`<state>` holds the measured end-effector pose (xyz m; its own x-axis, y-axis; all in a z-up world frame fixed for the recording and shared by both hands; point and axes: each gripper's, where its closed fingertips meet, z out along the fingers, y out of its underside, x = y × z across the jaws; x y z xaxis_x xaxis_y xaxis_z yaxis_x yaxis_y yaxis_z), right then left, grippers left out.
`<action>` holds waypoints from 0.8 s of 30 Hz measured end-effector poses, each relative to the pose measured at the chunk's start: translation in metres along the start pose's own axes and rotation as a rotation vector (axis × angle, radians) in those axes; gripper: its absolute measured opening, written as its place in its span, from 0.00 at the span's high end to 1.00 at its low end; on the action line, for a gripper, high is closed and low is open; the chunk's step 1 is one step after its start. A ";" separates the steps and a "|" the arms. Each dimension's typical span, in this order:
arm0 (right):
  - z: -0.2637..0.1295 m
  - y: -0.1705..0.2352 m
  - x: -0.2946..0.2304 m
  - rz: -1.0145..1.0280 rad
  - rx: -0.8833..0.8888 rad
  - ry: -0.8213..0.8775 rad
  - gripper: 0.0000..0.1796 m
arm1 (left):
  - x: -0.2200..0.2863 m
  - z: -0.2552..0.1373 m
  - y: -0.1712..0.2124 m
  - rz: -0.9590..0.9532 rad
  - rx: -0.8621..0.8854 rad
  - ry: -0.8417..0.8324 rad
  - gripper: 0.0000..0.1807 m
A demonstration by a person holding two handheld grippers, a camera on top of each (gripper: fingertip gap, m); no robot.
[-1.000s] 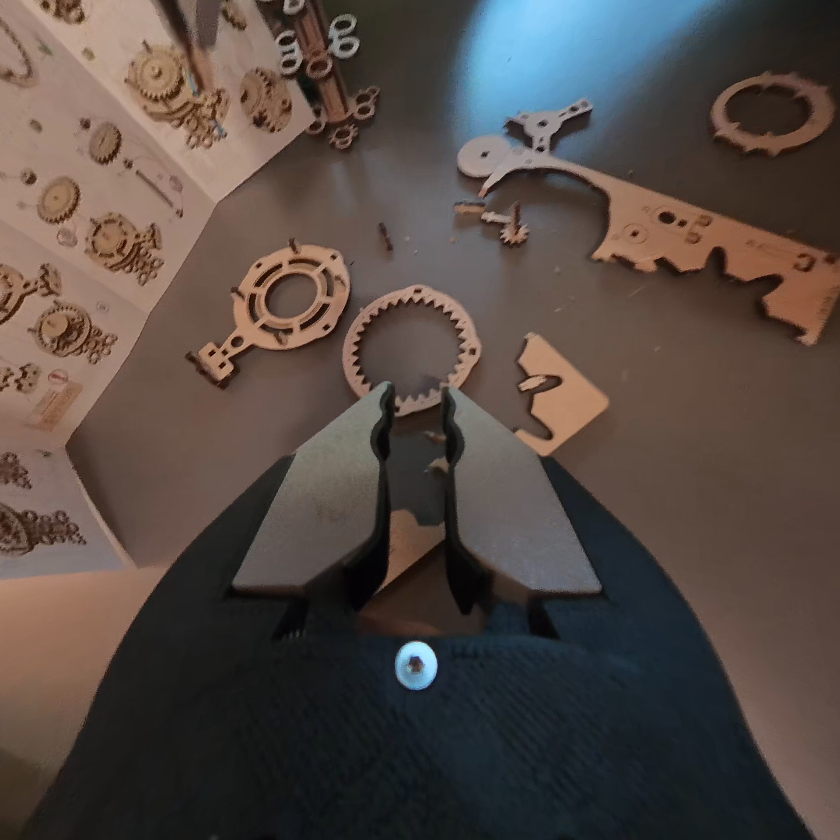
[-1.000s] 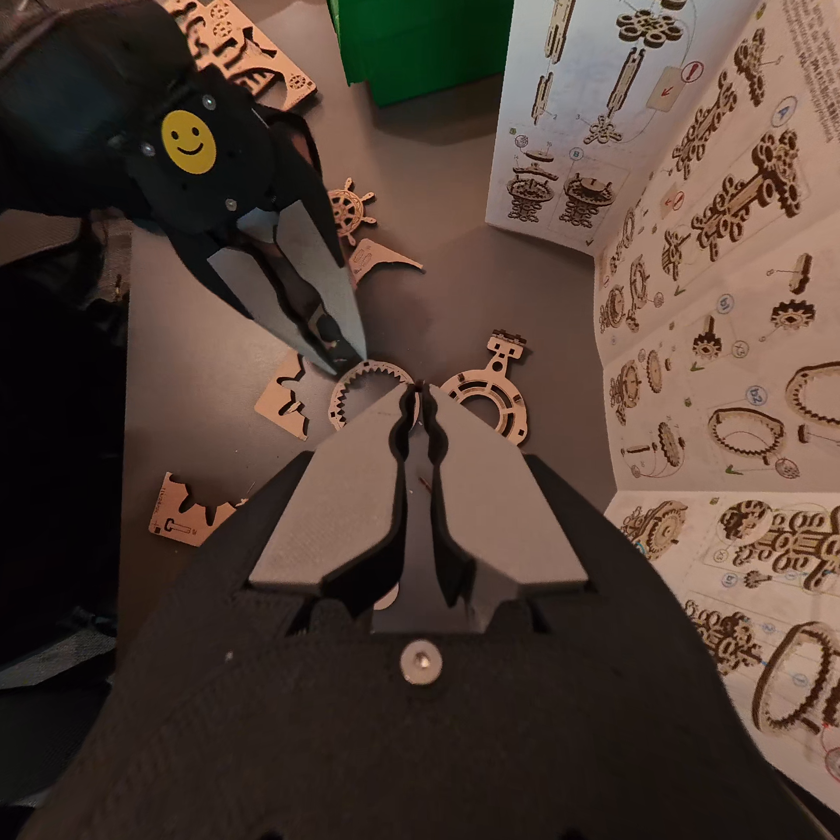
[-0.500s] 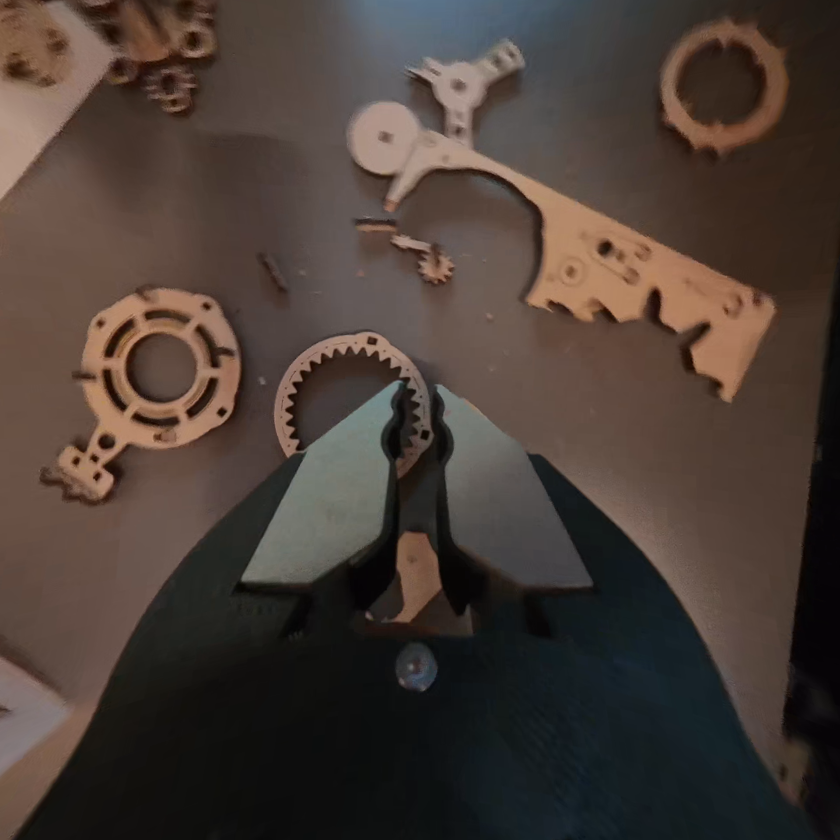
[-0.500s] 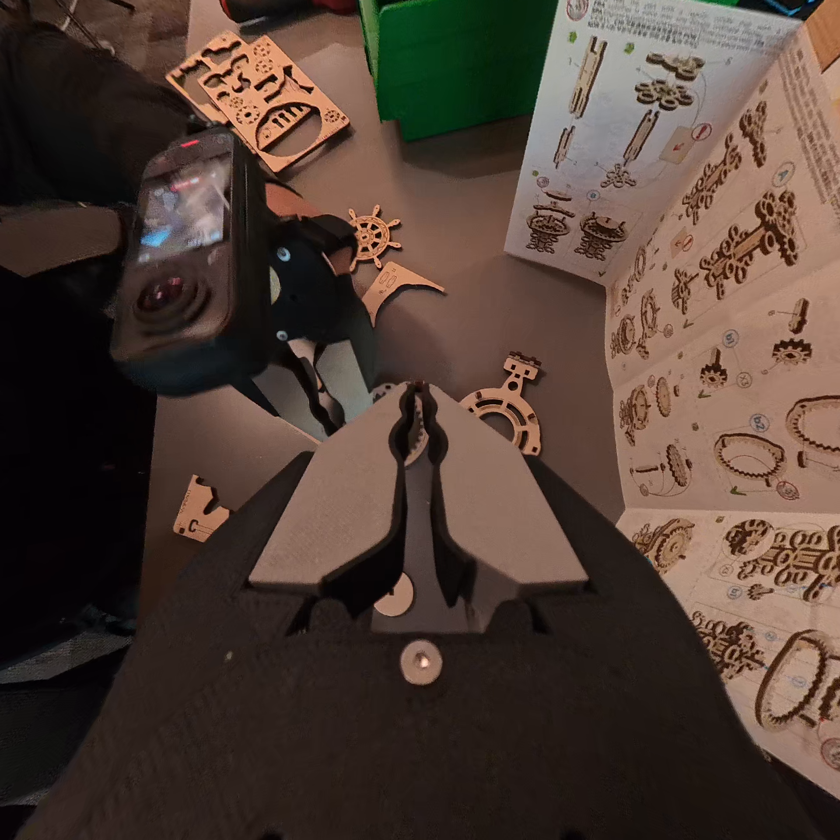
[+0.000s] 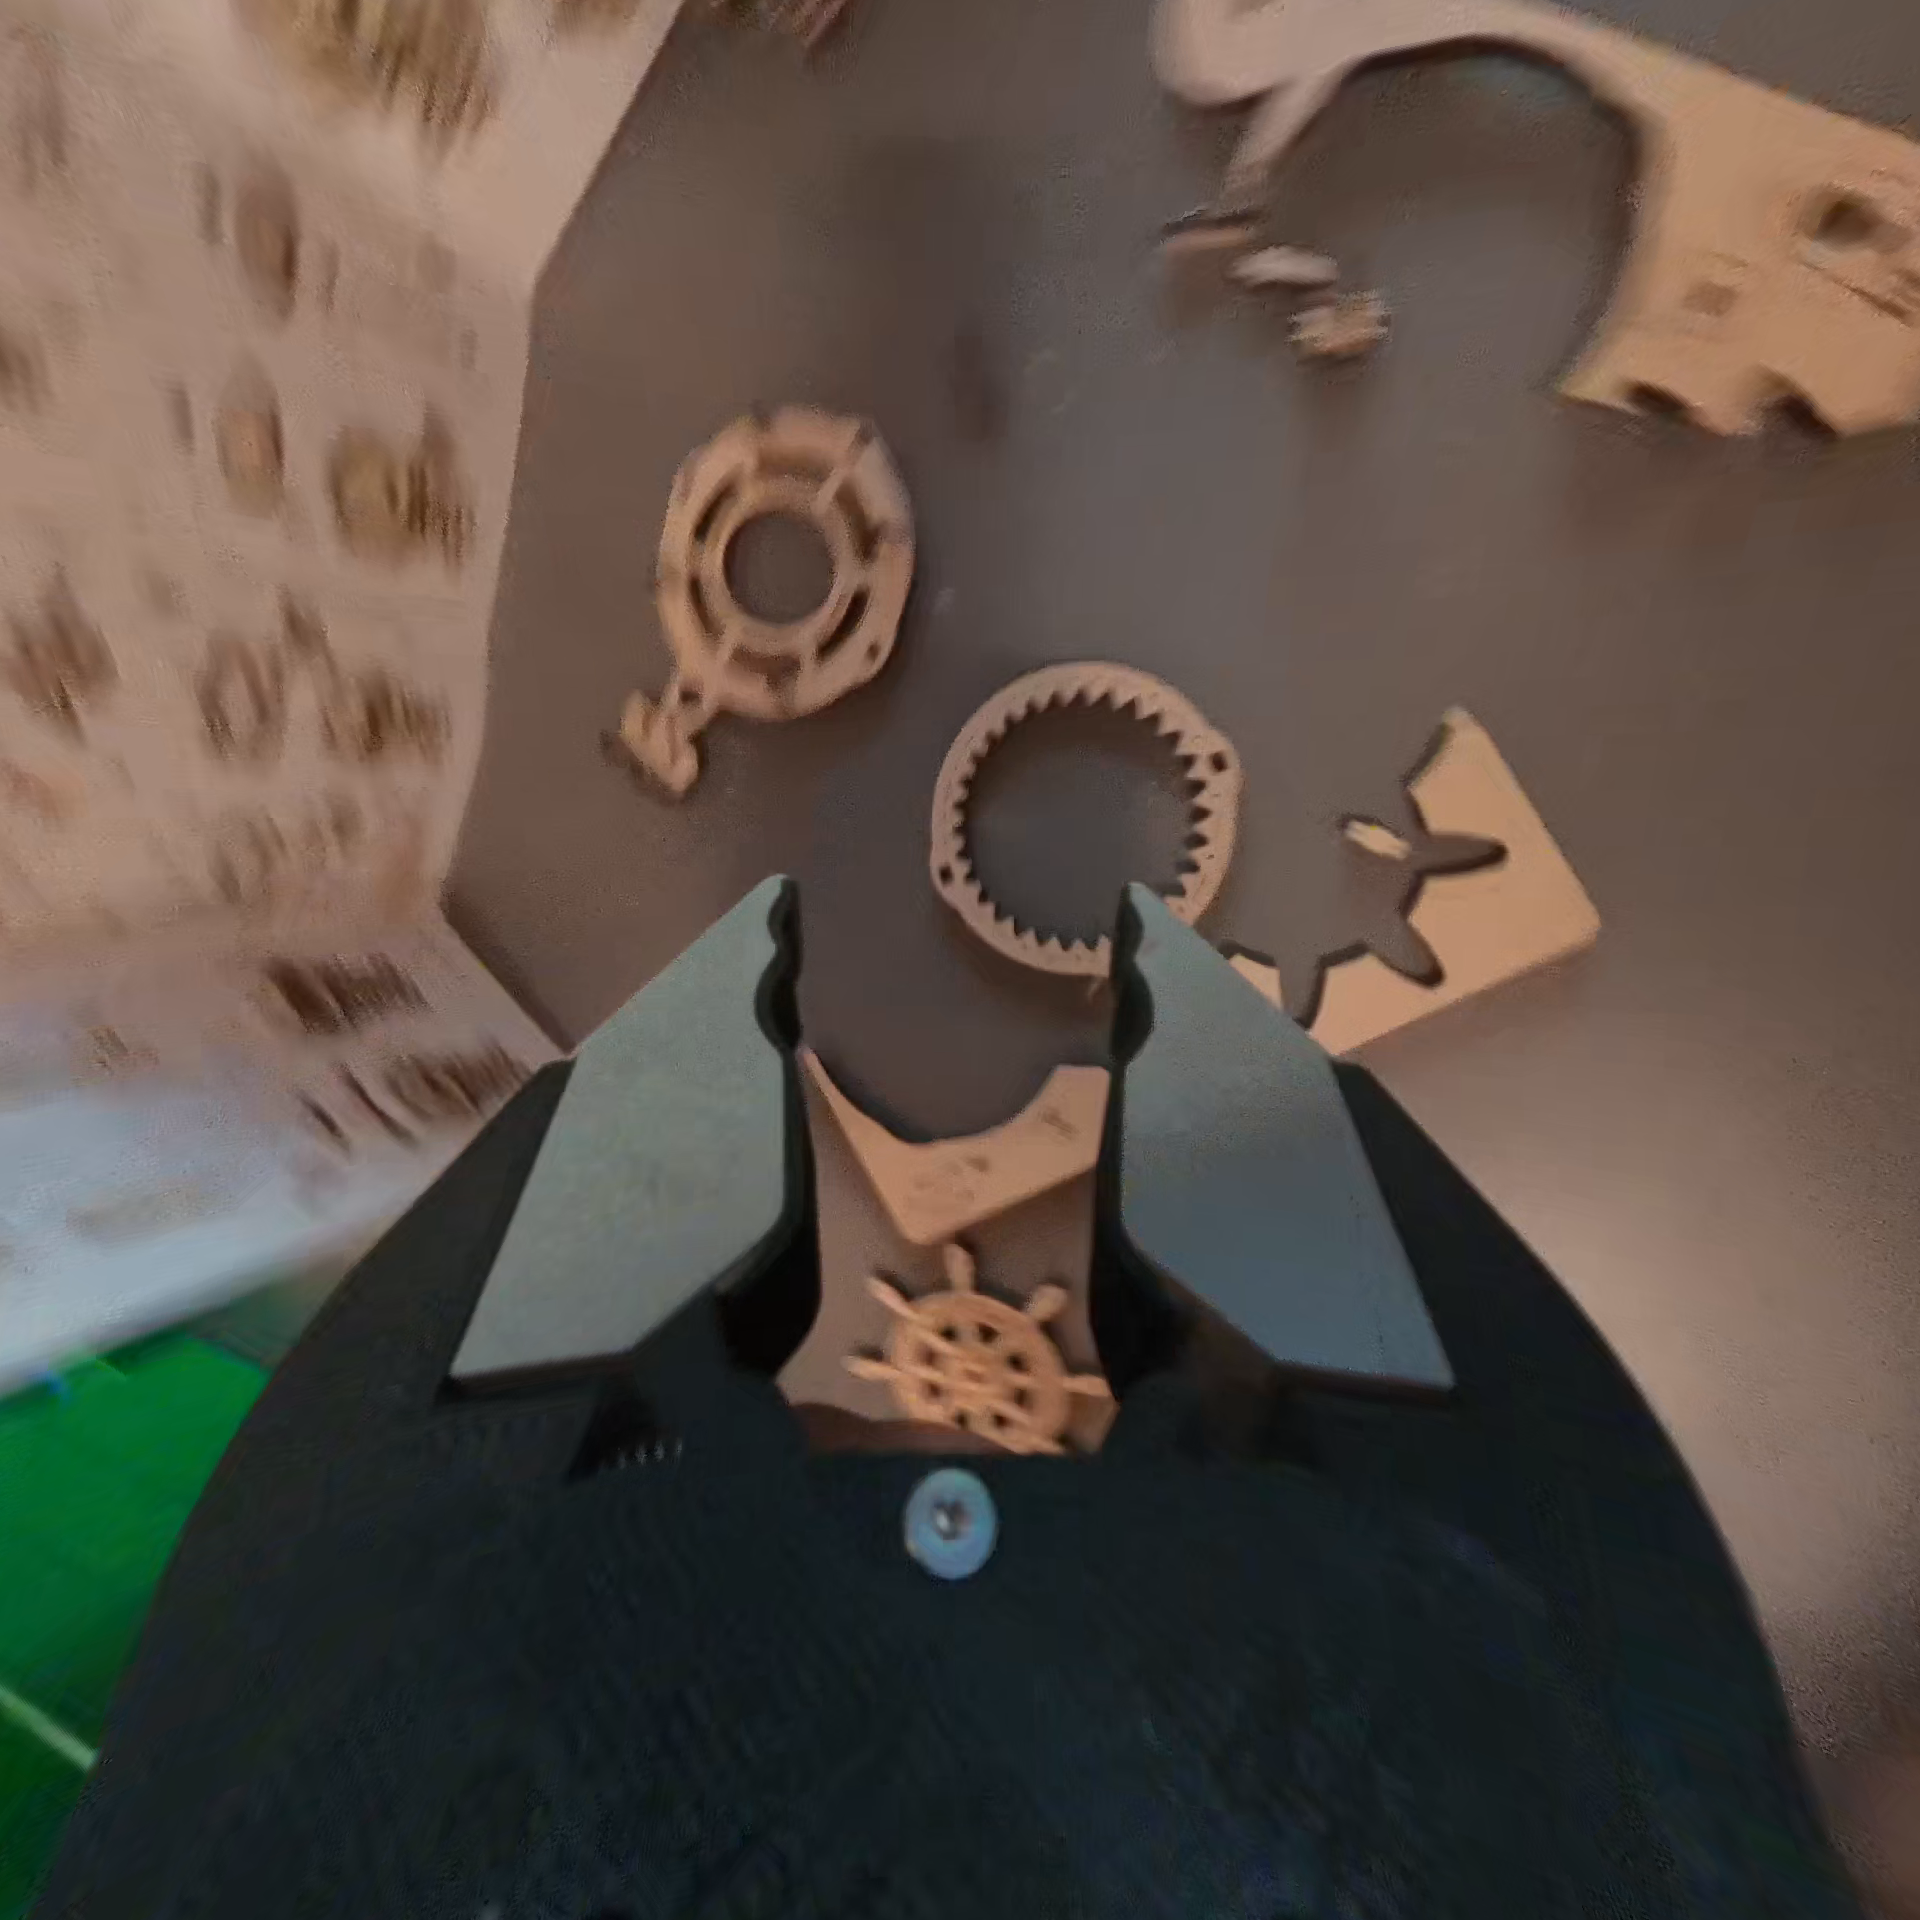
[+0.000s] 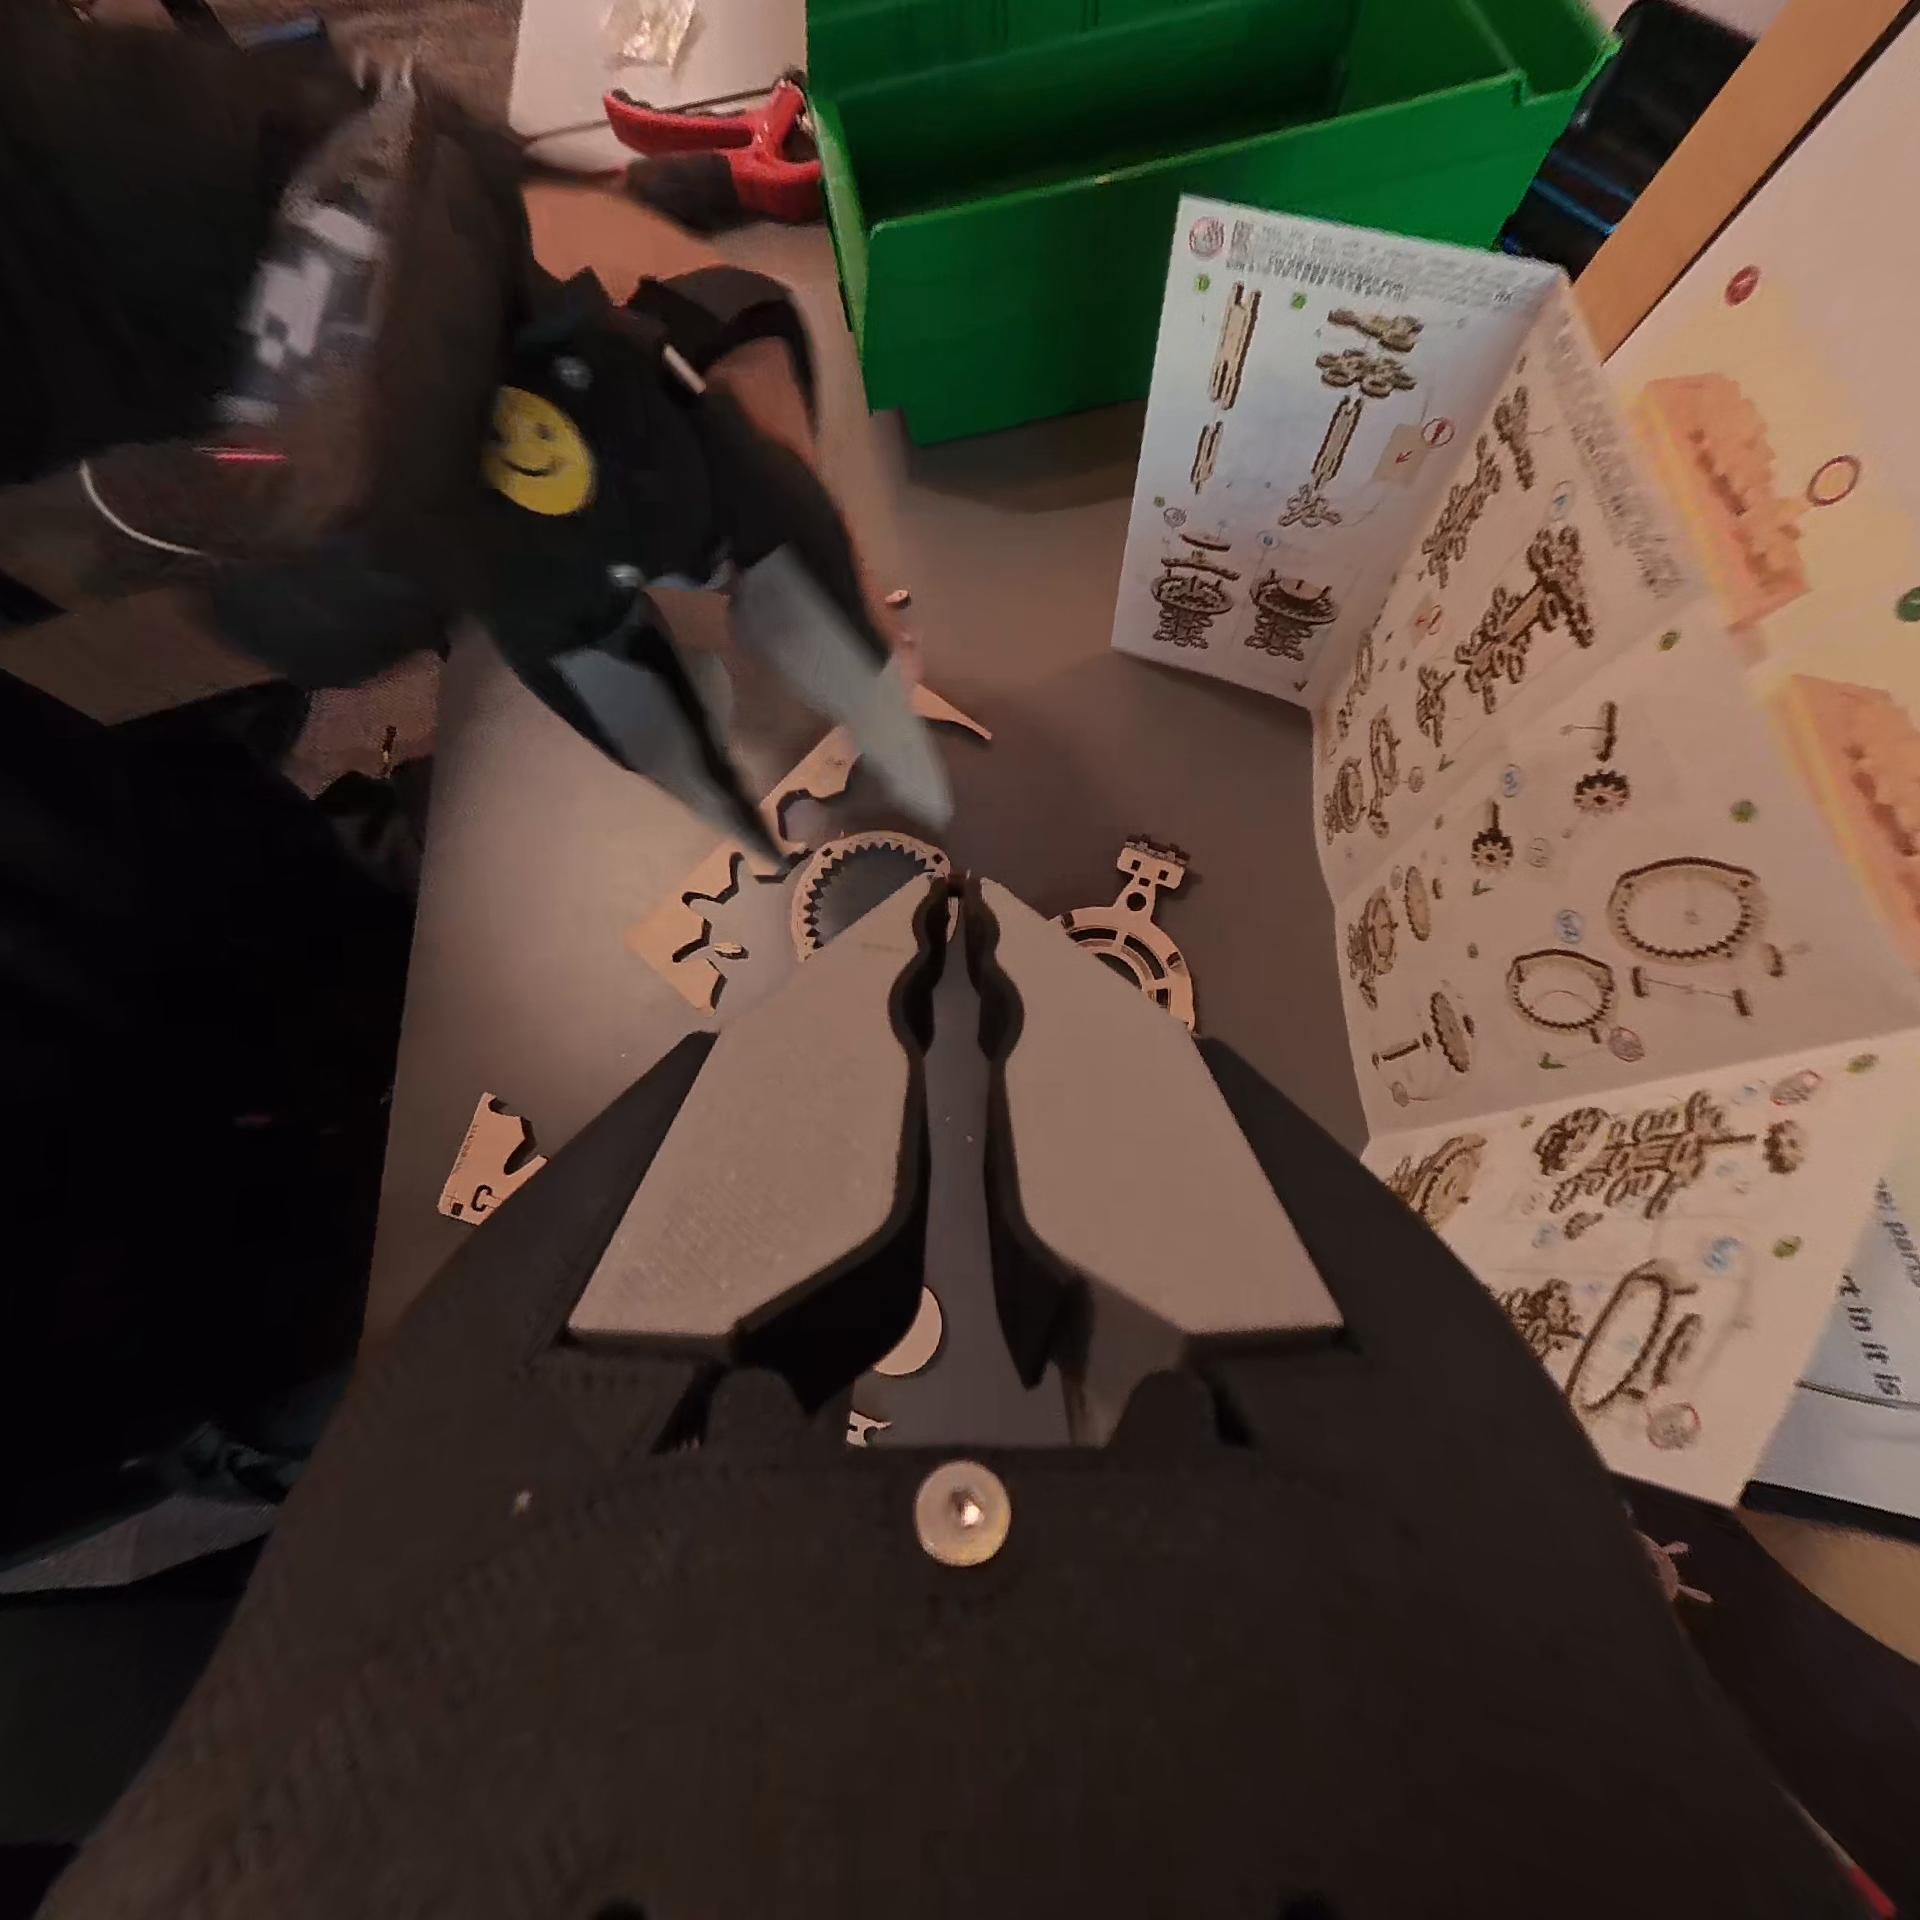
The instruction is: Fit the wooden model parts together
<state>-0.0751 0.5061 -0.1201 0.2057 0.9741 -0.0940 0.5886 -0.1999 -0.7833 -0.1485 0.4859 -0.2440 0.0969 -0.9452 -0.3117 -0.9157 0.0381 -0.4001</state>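
A wooden ring gear with inner teeth [image 5: 961,831] lies flat on the dark table, just beyond my left gripper [image 5: 956,914], which is open and empty; its right fingertip [image 5: 1138,914] overlaps the ring's near edge. A round spoked frame with a stem [image 5: 790,634] lies to the ring's upper left. In the right wrist view my right gripper [image 6: 956,896] is shut, with its tips over the ring gear's [image 6: 816,914] right edge, next to the frame [image 6: 1138,935]. I cannot tell if a small part is pinched. The left gripper [image 6: 852,831] shows there too, open above the ring.
An offcut with a star cutout [image 5: 1496,935], a ship's wheel piece [image 5: 971,1361] and a notched offcut [image 5: 966,1174] lie near the ring. A long offcut board [image 5: 1714,218] is at far right. A folded instruction sheet [image 6: 1558,831], green box [image 6: 1143,239] and red clamp [image 6: 717,135] stand behind.
My left gripper has opened and drawn back from the ring gear, which stays flat on the table. The right gripper stays shut and has lifted slightly.
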 end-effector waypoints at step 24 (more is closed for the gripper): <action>0.020 0.014 0.002 0.029 -0.046 -0.064 1.00 | -0.018 0.018 -0.008 -0.020 0.103 0.197 0.61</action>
<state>-0.0827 0.5073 -0.1435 0.1738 0.9722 -0.1570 0.6189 -0.2318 -0.7505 -0.1362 0.5089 -0.2507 0.0272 -0.9908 -0.1328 -0.8689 0.0423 -0.4933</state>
